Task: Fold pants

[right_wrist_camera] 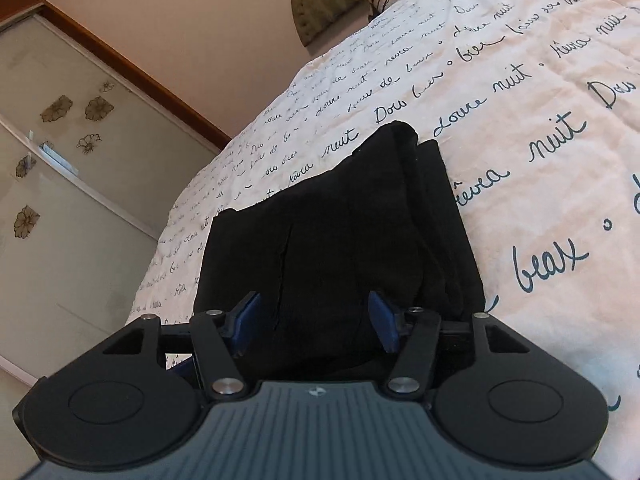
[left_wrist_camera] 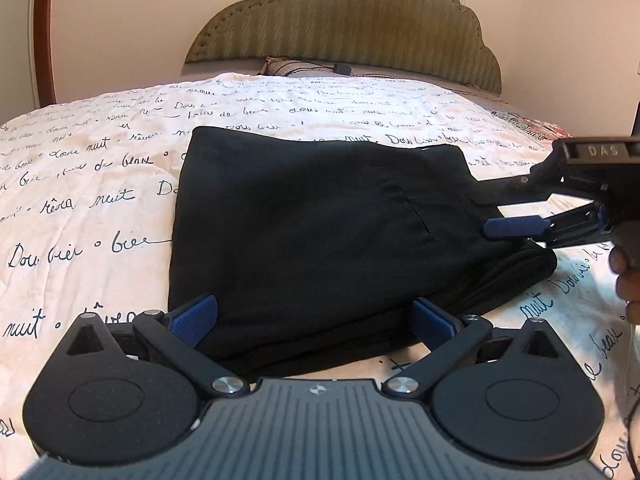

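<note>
Spread across most of both views: a white bedspread [left_wrist_camera: 120, 200] printed with looping dark handwriting. At the top centre of the left-wrist view, an olive padded headboard [left_wrist_camera: 344, 20] with a scalloped edge, and just under it a striped pillow [left_wrist_camera: 288, 67] with a small dark object, too small to tell, lying on it. At the left of the right-wrist view, pale sliding wardrobe doors [right_wrist_camera: 60, 152] with flower decals, framed in reddish wood.

Lying flat on the bedspread in the middle of the left-wrist view: black pants [left_wrist_camera: 320, 240], folded into a thick stacked bundle, a pocket slit showing on the top layer. Nothing resting on them.

At the bottom centre of that view, left gripper [left_wrist_camera: 314, 318], tilted down toward the near edge of the bundle, blue pads spread wide to either side of that edge, pinching nothing.

At the right edge, right gripper [left_wrist_camera: 508, 208], reaching in sideways at the pants' right end, one blue finger [left_wrist_camera: 516, 227] over the cloth, jaws parted. In its own view, pads apart with the cloth between them, not squeezed. Beside it, part of a hand [left_wrist_camera: 626, 276] at the frame edge.
</note>
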Motion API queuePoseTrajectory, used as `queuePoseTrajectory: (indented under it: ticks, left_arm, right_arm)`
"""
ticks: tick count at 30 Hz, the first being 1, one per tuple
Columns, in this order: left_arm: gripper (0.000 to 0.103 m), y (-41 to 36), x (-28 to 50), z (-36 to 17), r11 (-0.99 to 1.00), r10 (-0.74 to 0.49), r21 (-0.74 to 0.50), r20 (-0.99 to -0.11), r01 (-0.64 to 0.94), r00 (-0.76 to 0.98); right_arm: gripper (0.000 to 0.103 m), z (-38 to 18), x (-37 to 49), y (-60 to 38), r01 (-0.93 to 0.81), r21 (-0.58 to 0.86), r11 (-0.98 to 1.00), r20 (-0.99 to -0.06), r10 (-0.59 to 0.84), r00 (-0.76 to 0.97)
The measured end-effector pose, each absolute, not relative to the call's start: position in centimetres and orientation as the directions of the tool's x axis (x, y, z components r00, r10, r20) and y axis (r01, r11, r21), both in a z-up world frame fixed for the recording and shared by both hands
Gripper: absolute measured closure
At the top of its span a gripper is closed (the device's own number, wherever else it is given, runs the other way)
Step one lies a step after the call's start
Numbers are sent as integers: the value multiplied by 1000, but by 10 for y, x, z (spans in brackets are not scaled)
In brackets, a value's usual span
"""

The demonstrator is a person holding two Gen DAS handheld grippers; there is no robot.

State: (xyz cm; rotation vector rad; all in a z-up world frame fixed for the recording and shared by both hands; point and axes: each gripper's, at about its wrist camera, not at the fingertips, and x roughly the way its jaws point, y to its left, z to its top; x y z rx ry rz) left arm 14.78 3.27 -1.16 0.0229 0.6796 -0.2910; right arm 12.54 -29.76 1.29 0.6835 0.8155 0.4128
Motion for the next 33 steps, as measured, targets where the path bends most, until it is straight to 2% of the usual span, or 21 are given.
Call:
queuePoseTrajectory:
  ticks: [2, 6, 8, 10, 13, 16, 20, 22, 26, 30, 33]
  left_arm:
    - [0, 32, 148, -12, 960, -255, -69, -622, 272, 740]
    - [0, 32, 146, -14, 960, -255, -66, -615, 273, 746]
    - [0, 32, 146, -14, 959, -256, -65, -612, 275, 748]
    - [0, 33, 144, -14, 958, -263, -71, -609, 278, 749]
    - [7, 43, 134, -5, 965, -248, -86, -598, 247, 762]
    - [6, 66, 112, 8, 963, -268, -138, -552, 230, 790]
    - [6, 95, 95, 10, 970, -233, -182, -538, 158, 810]
    - [7, 102, 97, 7, 975, -204, -192, -557, 113, 805]
    - [16, 92, 112, -1, 986, -159, -139, -623, 92, 766]
    - [15, 89, 120, -4, 991, -113, -122, -629, 46, 769]
    - [22, 91, 124, -4, 993, -93, -120, -639, 21, 763]
  right_arm:
    - [43, 25, 120, -292, -60, 681, 730, -540, 555, 632]
    - [41, 48, 108, -274, -155, 637, 755, -505, 561, 656]
    - [36, 49, 107, -262, -171, 566, 806, -541, 520, 661]
    - [33, 33, 115, -255, -141, 496, 857, -624, 465, 629]
    - [33, 22, 108, -265, -152, 539, 828, -581, 497, 645]
    - [32, 40, 89, -272, -130, 558, 820, -566, 490, 663]
    - [32, 45, 64, -294, -132, 694, 708, -470, 584, 662]
    - [32, 38, 57, -304, -94, 725, 683, -458, 578, 675]
    - [31, 28, 63, -317, 7, 704, 710, -509, 498, 702]
    - [30, 37, 66, -316, -72, 765, 639, -412, 573, 709]
    - [28, 32, 80, -307, -78, 769, 634, -420, 593, 687]
